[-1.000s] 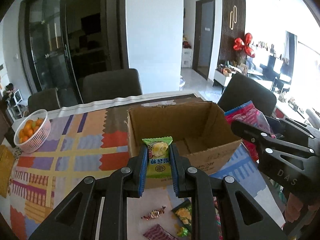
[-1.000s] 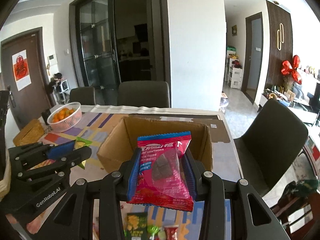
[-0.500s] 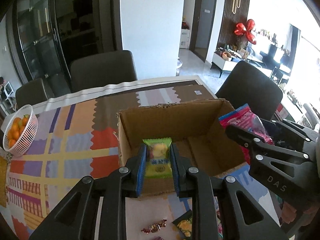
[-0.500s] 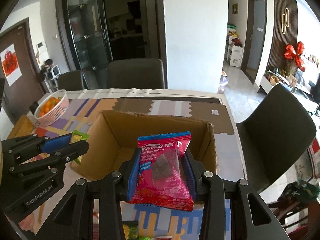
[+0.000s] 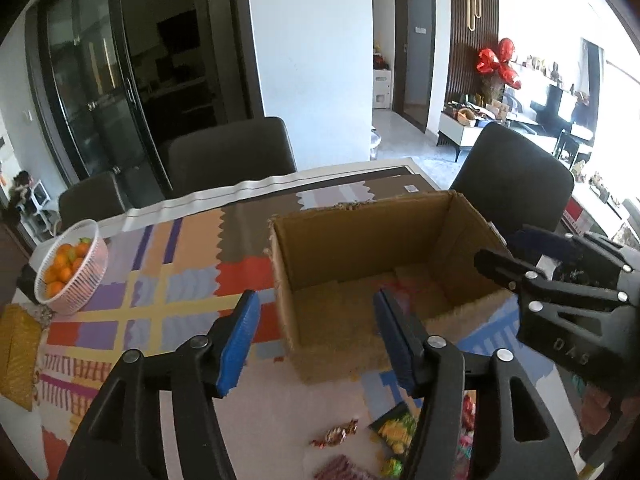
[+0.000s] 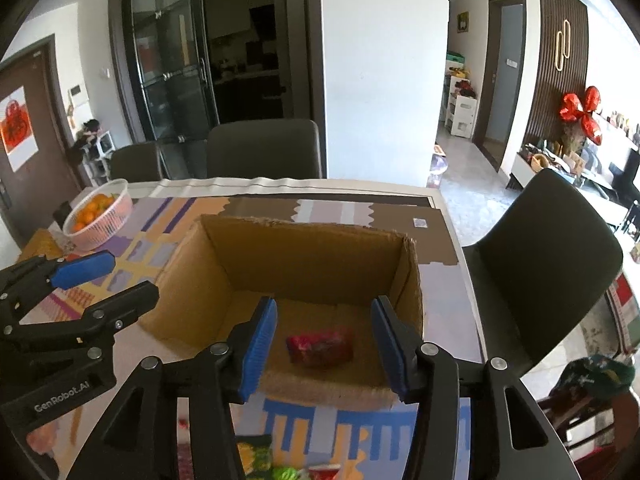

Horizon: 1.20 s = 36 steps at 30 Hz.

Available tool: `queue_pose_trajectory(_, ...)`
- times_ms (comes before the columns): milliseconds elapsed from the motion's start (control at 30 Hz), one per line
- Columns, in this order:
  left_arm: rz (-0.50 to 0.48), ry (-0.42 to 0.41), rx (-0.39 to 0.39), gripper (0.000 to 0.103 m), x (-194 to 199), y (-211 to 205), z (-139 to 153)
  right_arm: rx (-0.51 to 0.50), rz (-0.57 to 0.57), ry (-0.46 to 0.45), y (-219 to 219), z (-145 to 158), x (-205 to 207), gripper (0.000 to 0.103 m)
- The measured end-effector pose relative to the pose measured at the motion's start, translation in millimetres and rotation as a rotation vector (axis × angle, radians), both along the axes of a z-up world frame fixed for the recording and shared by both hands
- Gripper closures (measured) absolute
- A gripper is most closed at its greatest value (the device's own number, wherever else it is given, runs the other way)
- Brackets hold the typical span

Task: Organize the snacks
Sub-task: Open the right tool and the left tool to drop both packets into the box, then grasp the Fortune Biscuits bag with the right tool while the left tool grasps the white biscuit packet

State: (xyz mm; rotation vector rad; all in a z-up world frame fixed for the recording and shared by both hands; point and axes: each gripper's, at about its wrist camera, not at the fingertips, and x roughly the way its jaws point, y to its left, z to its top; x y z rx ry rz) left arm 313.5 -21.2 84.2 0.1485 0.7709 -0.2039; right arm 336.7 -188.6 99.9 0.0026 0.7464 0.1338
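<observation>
Two chairs (image 6: 264,148) behind cardboard box (image 6: 304,256)

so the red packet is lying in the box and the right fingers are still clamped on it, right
Not quite. The red packet does lie in the box, but the right gripper is not clamped on it: its jaws are opening, clear of the packet, as the right wrist view shows.

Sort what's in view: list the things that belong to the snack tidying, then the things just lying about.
Job: cardboard box; red snack packet inside it; loose candies on the tablecloth; left gripper and right gripper, both opening, empty.
Lying about: basket of oranges; chairs.
</observation>
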Motion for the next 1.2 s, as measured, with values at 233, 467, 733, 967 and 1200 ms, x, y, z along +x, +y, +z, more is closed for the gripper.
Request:
queue_pose_trajectory(233, -0.012, -0.053, 0.017, 0.037, -56.5, 11.4, 7.5, 0.014, 0.0, -0.037, 8.3, 4.9, -47.2, 0.043)
queue_pose_trajectory(467, -0.022, -0.064, -0.019, 0.035, -98.2, 23.3, 7.7, 0.06, 0.05, -0.04, 21.2, 4.7, -92.2, 0.041)
queue_pose_trajectory(733, -0.02, -0.092, 0.014, 0.032, -140.4, 31.1, -2.1, 0.089, 0.068, -0.049, 29.9, -3.8, -135.1, 0.041)
queue_pose_trajectory(967, -0.027, -0.08, 0.04, 0.032, -164.1, 37.3, -22.6, 0.098, 0.09, -0.004, 39.5, -25.0, -156.4, 0.041)
queue_pose_trajectory(1200, -0.028, -0.009, 0.061, 0.032, -169.7, 44.6, -56.1, 0.092, 0.101, 0.085, 52.8, -58.0, -158.6, 0.041)
